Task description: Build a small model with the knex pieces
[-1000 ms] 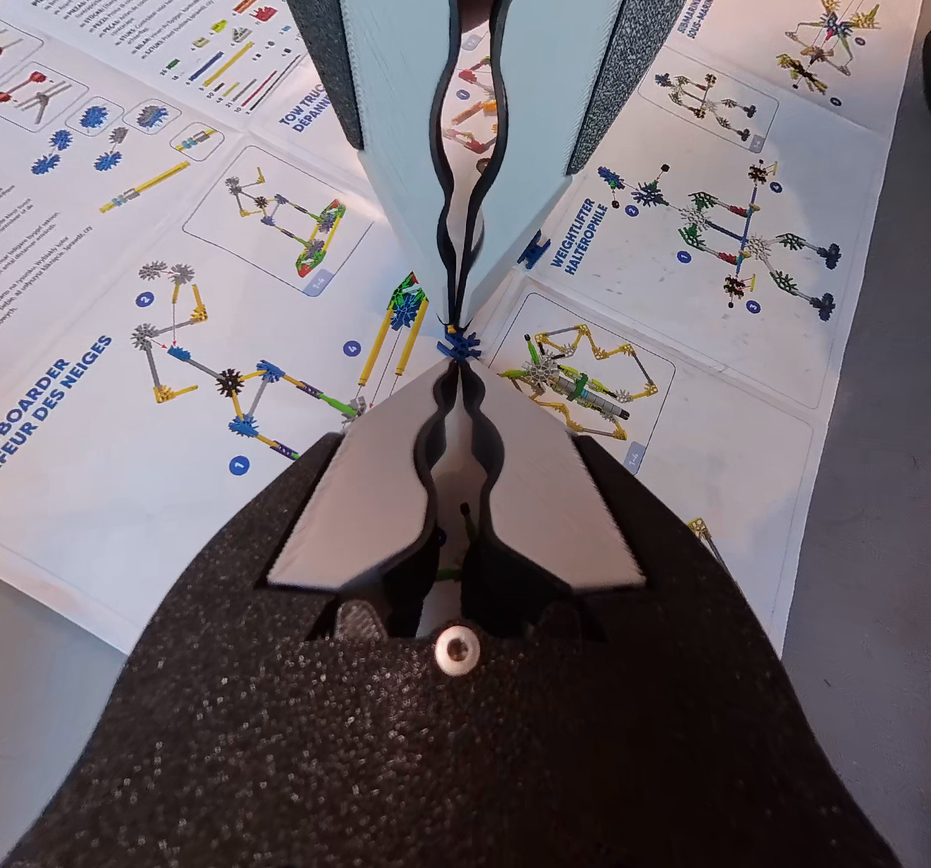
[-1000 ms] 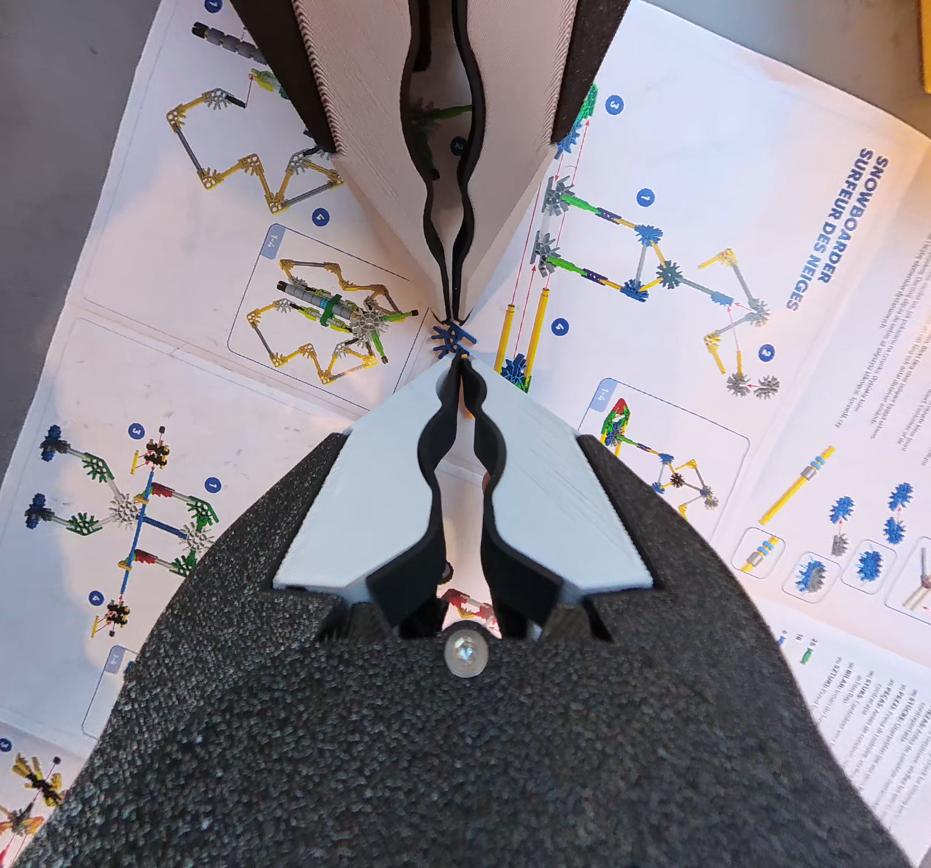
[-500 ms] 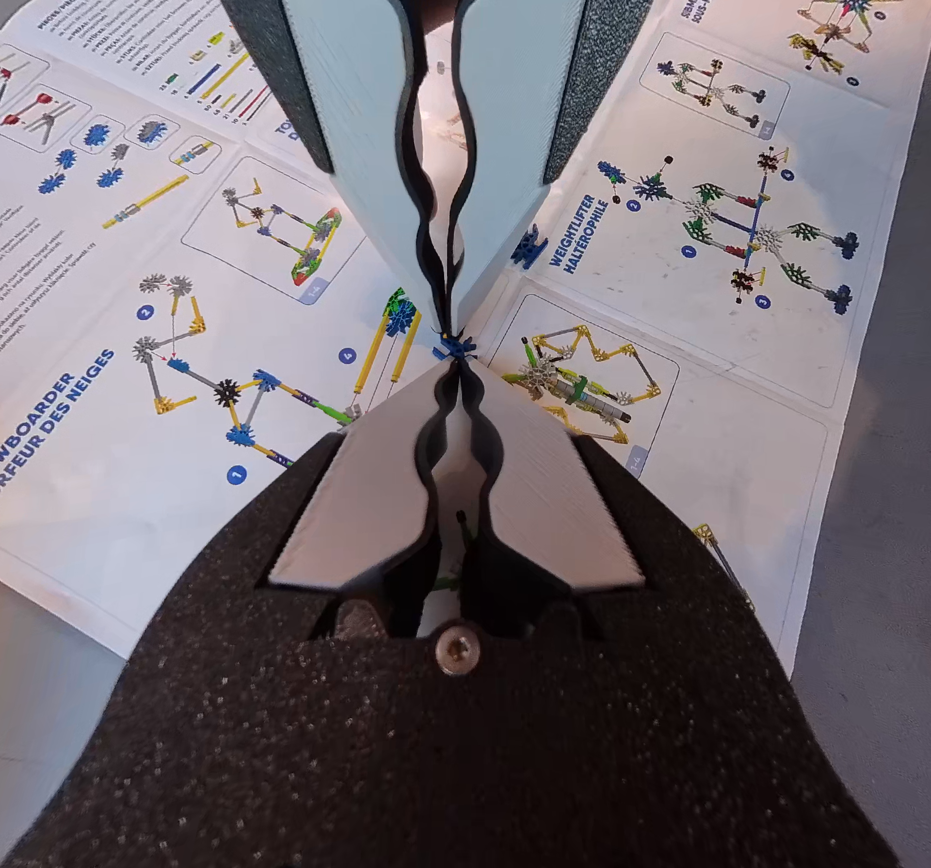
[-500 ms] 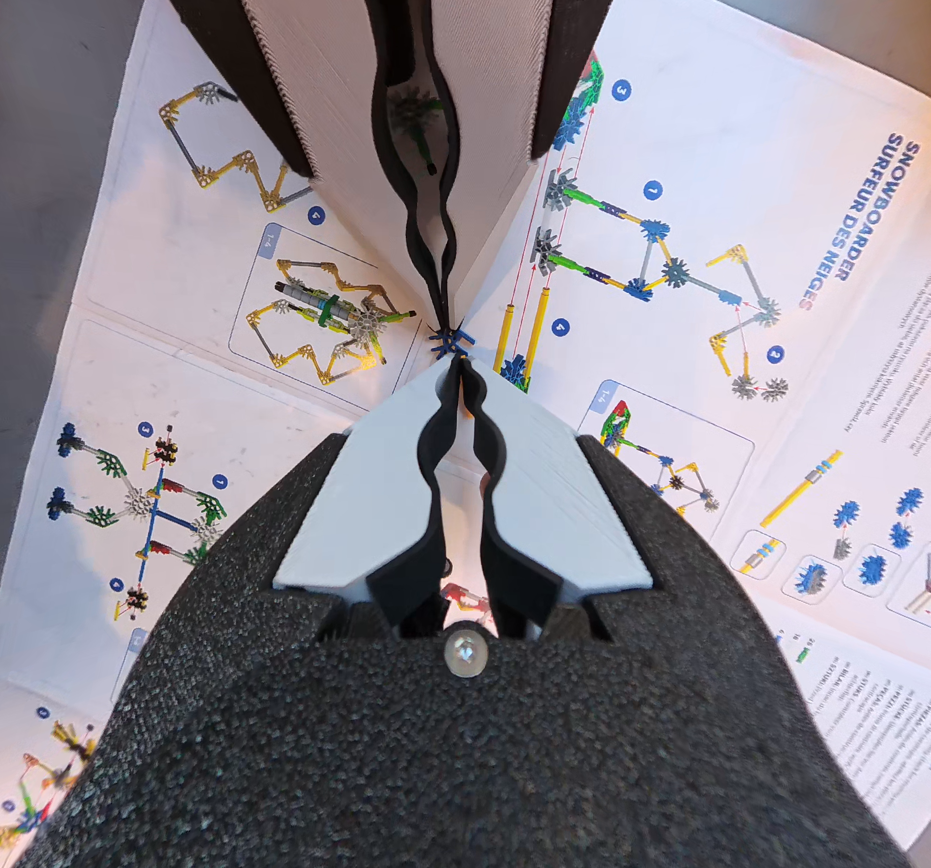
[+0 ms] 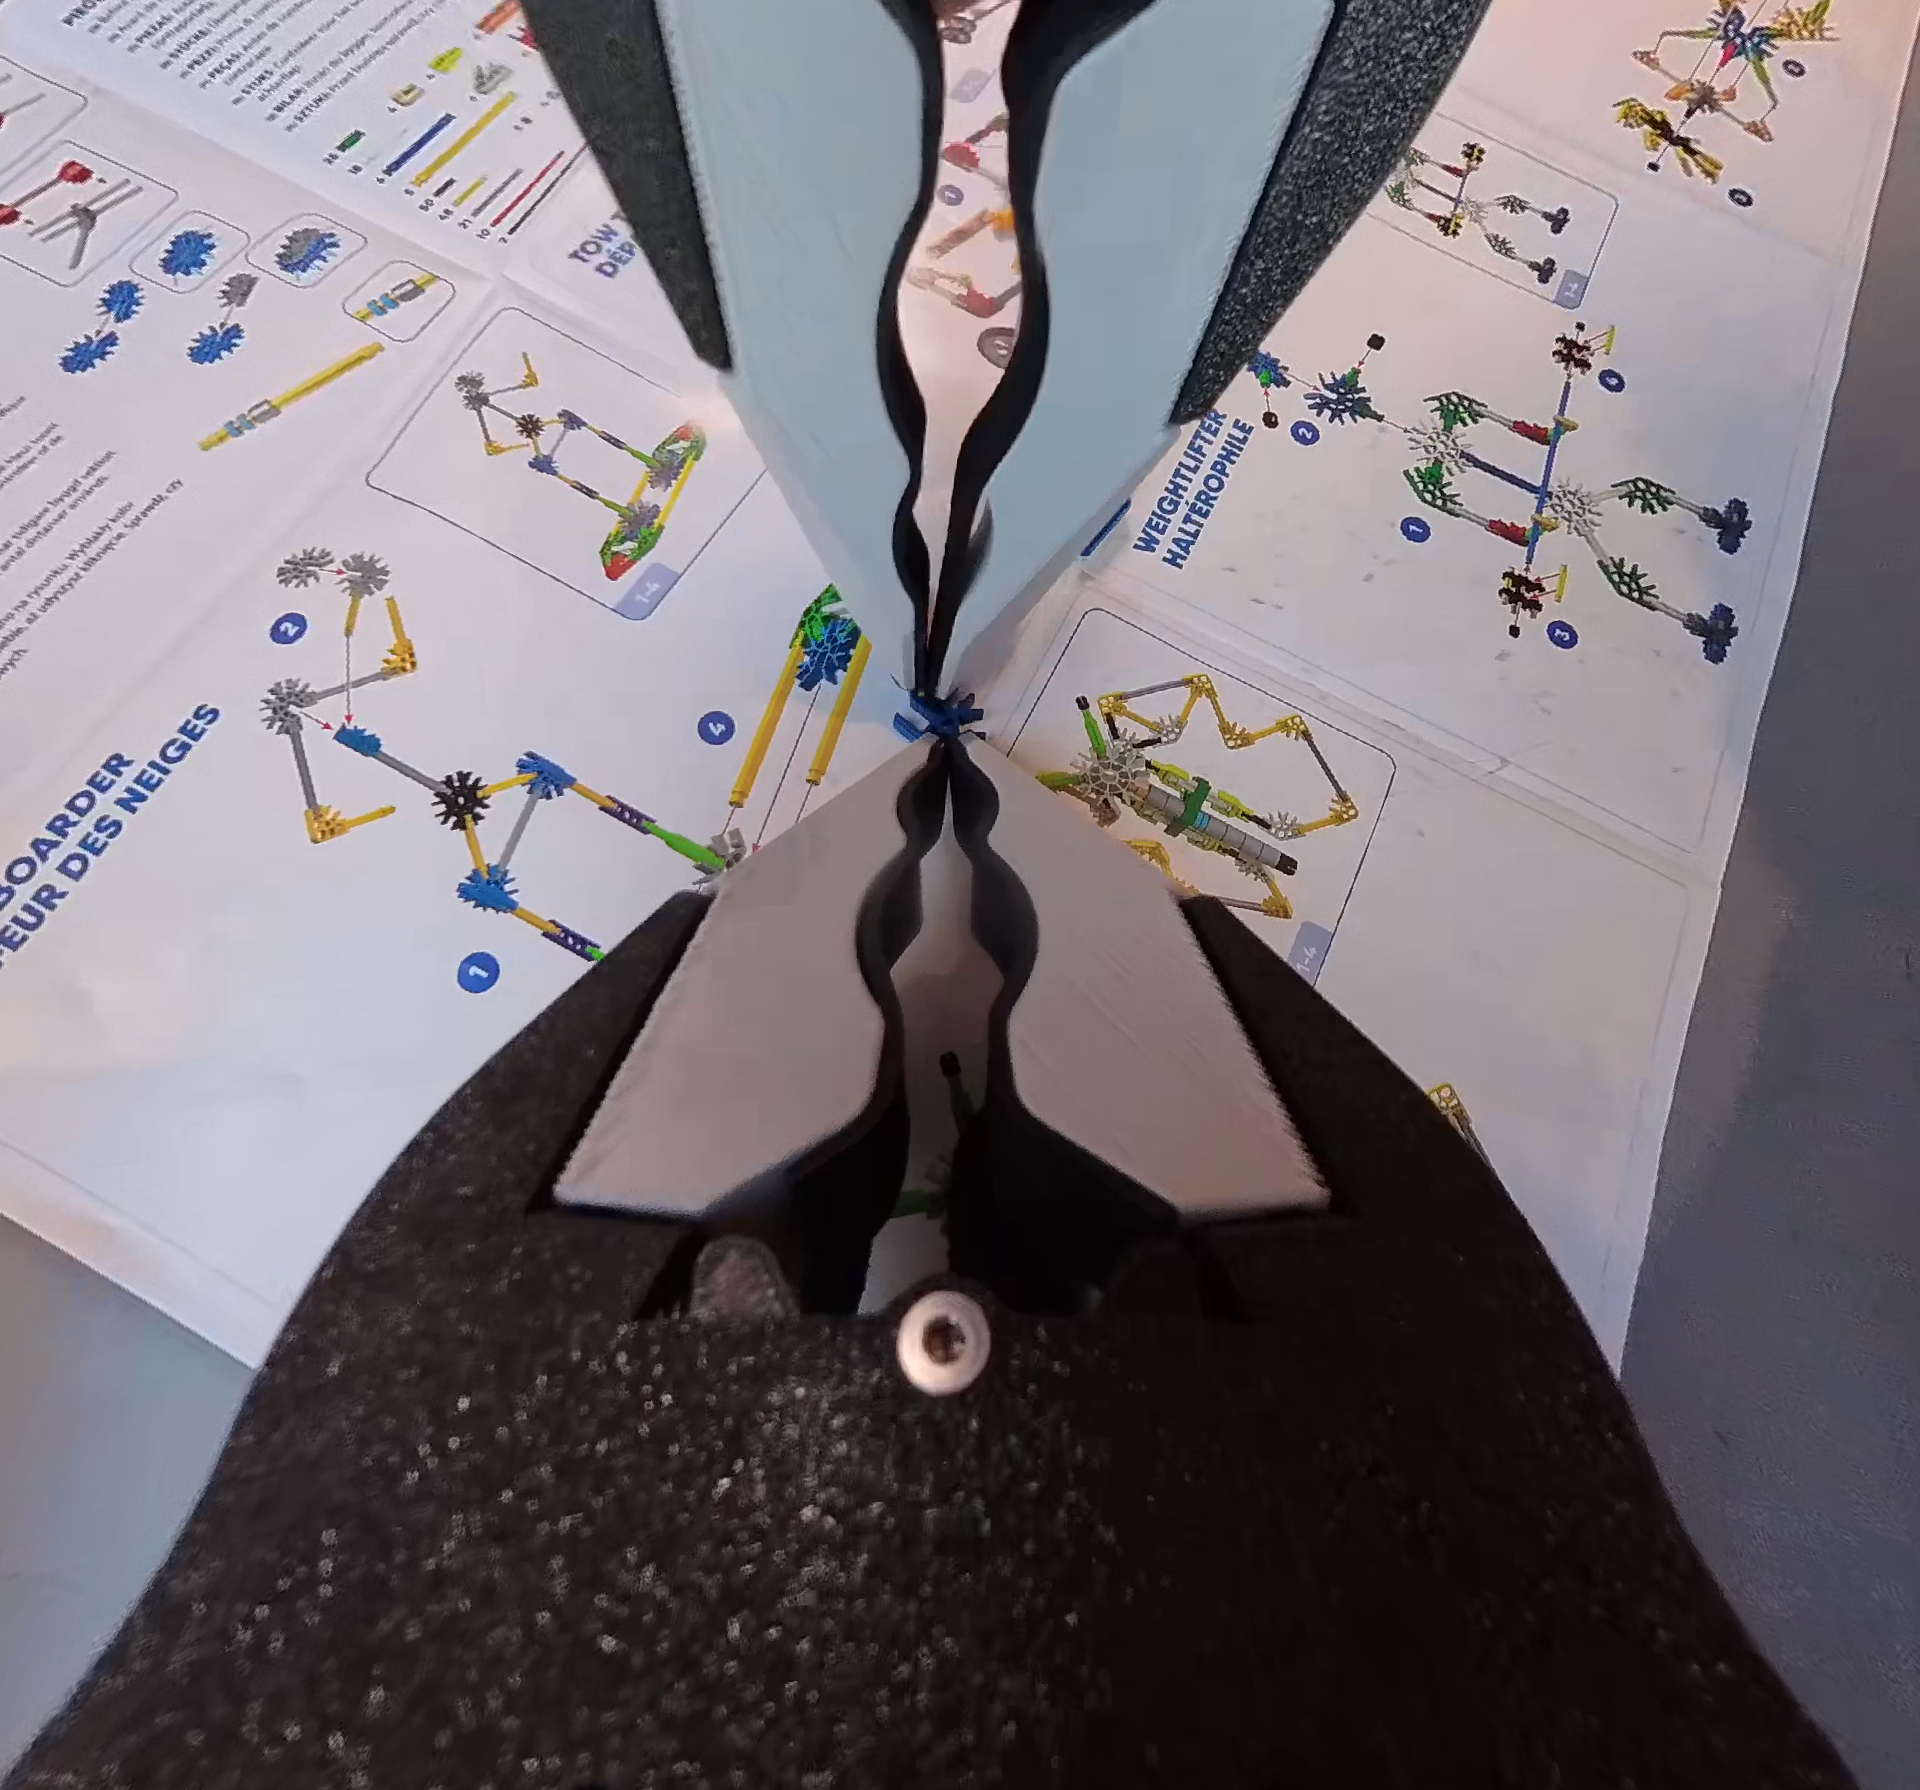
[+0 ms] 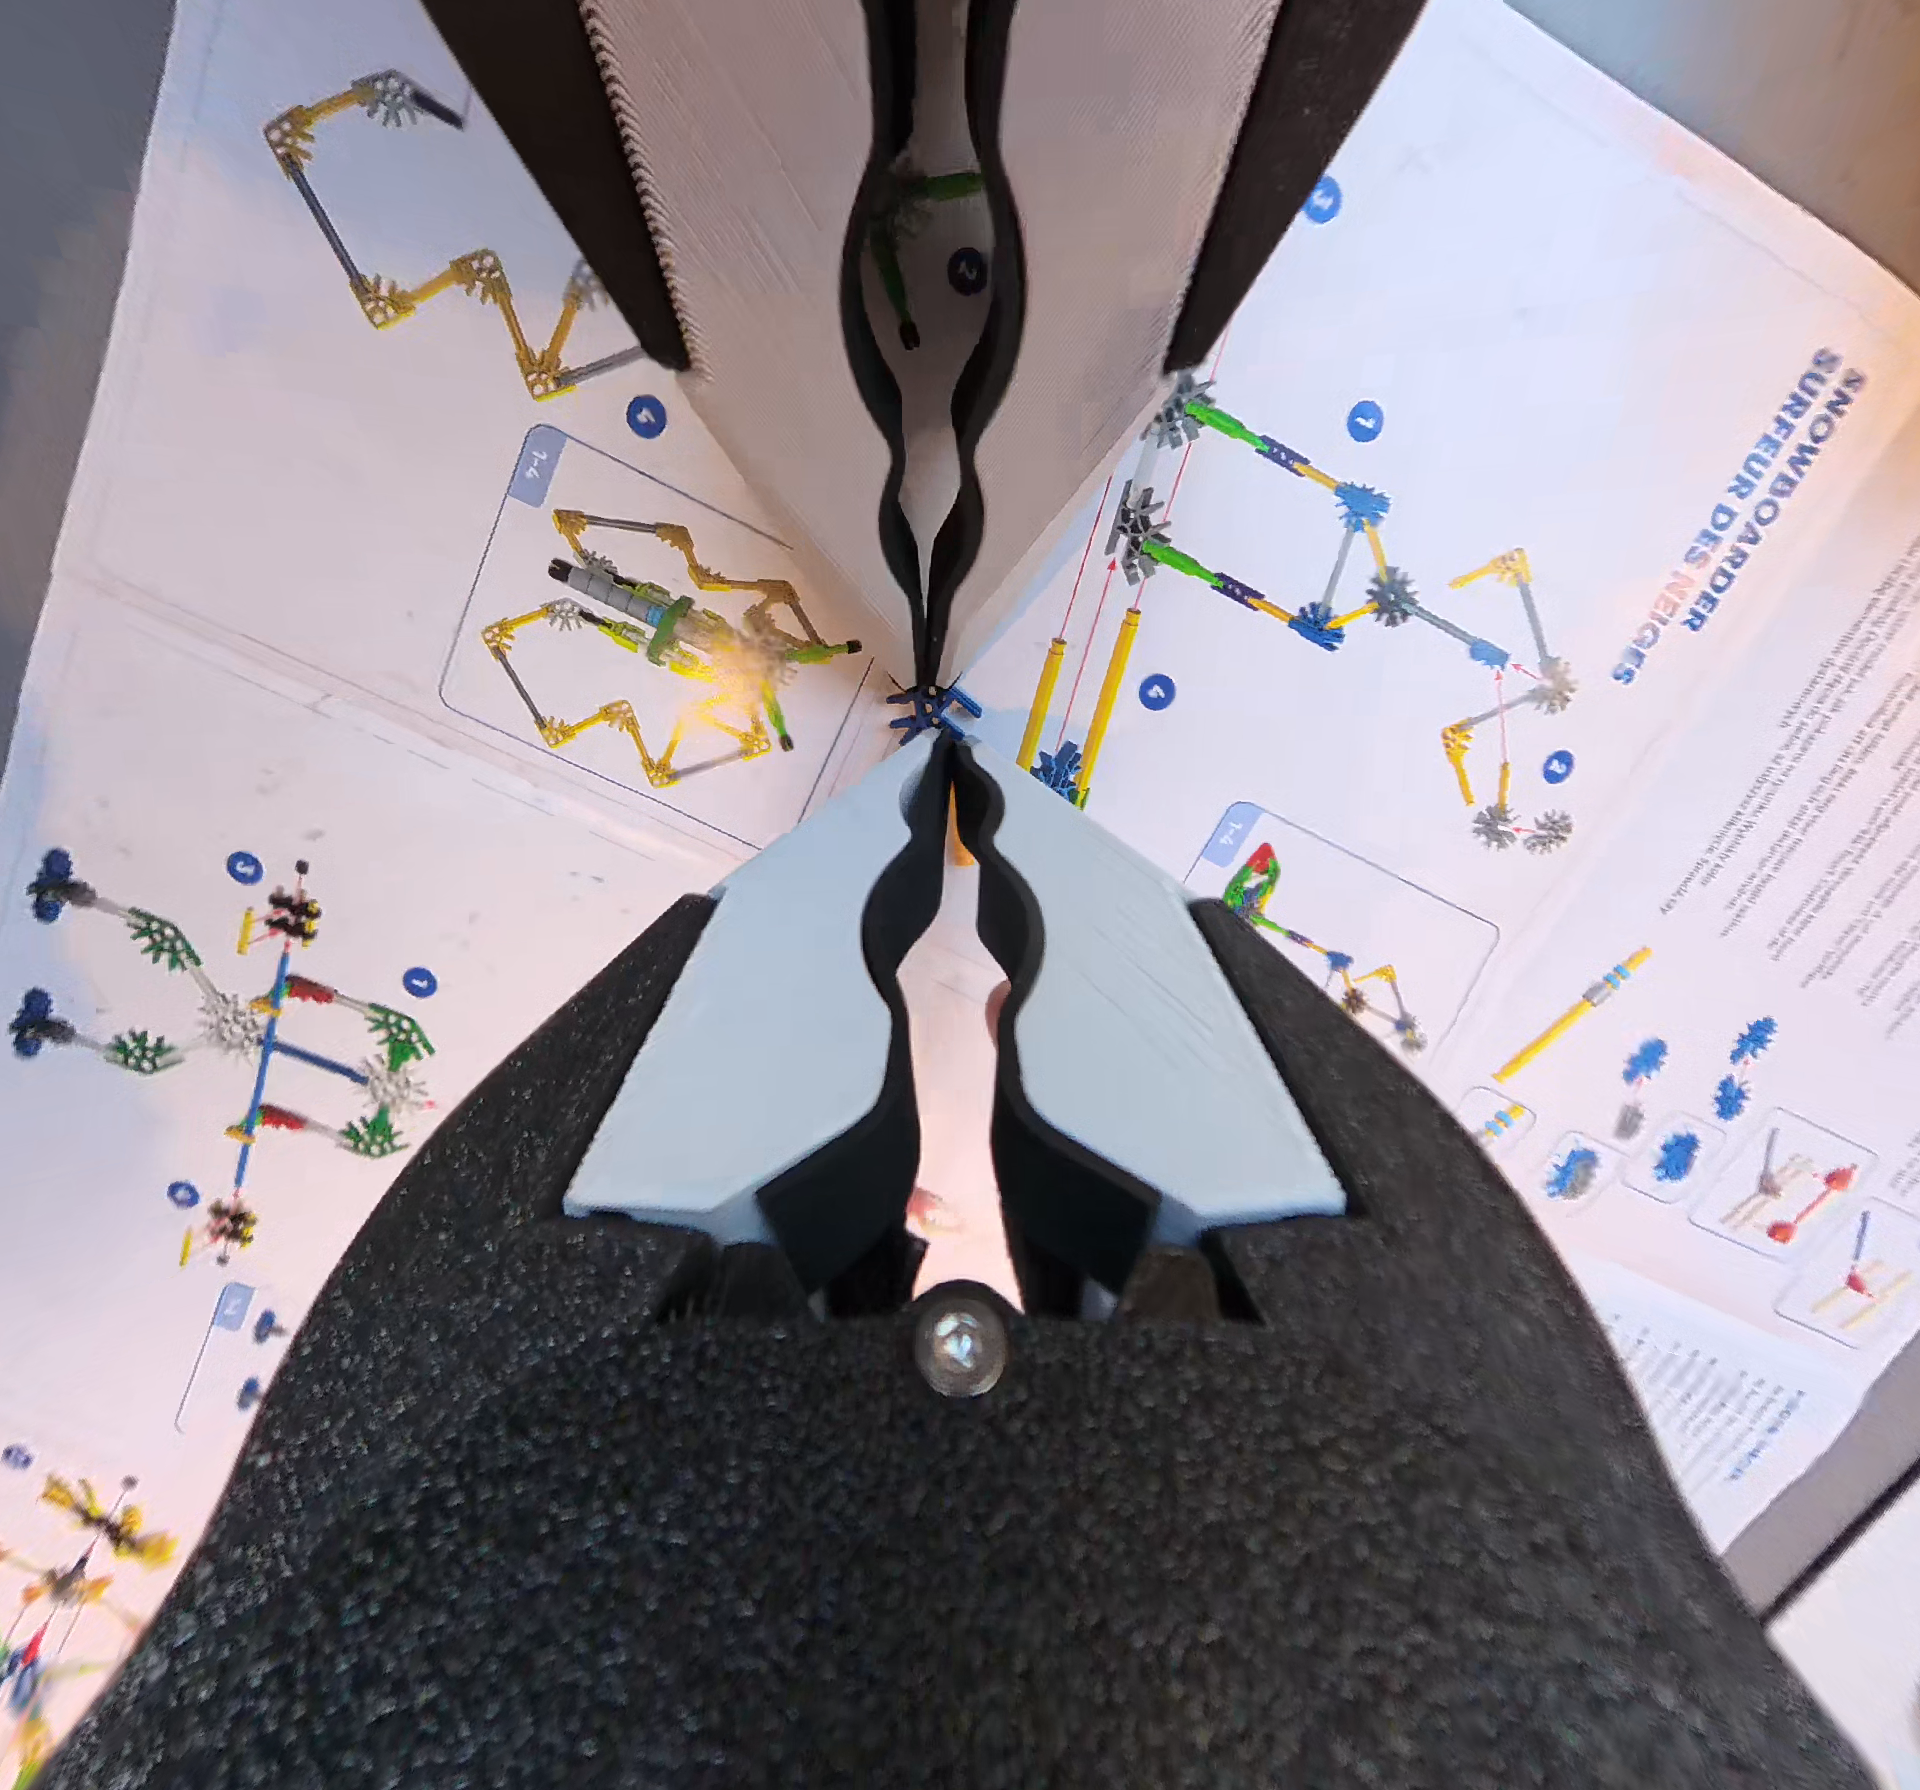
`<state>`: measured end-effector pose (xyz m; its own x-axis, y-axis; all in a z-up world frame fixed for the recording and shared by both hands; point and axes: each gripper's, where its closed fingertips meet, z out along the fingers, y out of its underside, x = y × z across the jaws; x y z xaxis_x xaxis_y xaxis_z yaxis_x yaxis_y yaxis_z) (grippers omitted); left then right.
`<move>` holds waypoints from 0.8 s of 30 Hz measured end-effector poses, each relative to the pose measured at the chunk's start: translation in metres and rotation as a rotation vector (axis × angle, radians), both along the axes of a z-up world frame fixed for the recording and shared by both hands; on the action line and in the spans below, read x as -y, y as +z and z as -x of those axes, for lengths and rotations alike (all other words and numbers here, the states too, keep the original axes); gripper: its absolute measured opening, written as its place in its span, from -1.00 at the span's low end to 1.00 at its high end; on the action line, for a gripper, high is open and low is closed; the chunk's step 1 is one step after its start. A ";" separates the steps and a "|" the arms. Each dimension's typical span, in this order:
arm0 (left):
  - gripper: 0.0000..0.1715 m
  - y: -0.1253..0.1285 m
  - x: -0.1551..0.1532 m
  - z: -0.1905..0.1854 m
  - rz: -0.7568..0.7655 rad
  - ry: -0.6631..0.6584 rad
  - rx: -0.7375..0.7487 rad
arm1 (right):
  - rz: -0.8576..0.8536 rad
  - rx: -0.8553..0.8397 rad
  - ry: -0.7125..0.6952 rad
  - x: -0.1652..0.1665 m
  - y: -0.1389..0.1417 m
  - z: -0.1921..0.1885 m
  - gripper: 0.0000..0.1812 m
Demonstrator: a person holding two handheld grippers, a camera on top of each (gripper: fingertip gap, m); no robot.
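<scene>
Blue connector (image 5: 940, 712) is held off the instruction sheet (image 5: 312, 1013), right between both tool tips.

Left gripper (image 5: 940, 753): clenched, tips pinching the connector.

Right gripper (image 6: 940, 753): clenched too, tip touching the connector from the opp. side. A yellow sliver (image 6: 954, 831) shows between its pads, prob. a short rod plugged into the connector; can't confirm.

Sheet lies flat on the grey table (image 5: 1818, 805).

Vs 0.5 s ago: connector stays pinned tip-to-tip. In left view the right gripper looks closer and more tilted. Sheet shifted slightly in frame.
</scene>
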<state>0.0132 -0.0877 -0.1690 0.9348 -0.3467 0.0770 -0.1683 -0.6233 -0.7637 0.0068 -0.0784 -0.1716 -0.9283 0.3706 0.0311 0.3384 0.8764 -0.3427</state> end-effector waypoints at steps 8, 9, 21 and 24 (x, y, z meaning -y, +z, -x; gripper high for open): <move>-1.00 0.000 0.000 0.000 0.001 0.002 -0.015 | 0.267 -0.165 -0.356 -0.027 0.029 -0.023 -0.89; -1.00 0.000 0.000 0.000 0.002 0.004 -0.016 | 0.268 -0.155 -0.378 -0.027 0.024 -0.032 -0.87; -0.93 0.007 0.000 0.001 -0.006 0.021 0.035 | 0.268 -0.215 -0.555 -0.032 0.007 -0.054 -0.79; -0.89 0.005 0.000 0.004 -0.003 0.029 0.023 | 0.251 -0.221 -0.561 -0.031 0.006 -0.051 -0.77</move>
<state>0.0093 -0.0880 -0.1638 0.9424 -0.3199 0.0977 -0.1327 -0.6255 -0.7689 0.0582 -0.0476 -0.1659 -0.5731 0.8180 0.0490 0.6193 0.4715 -0.6278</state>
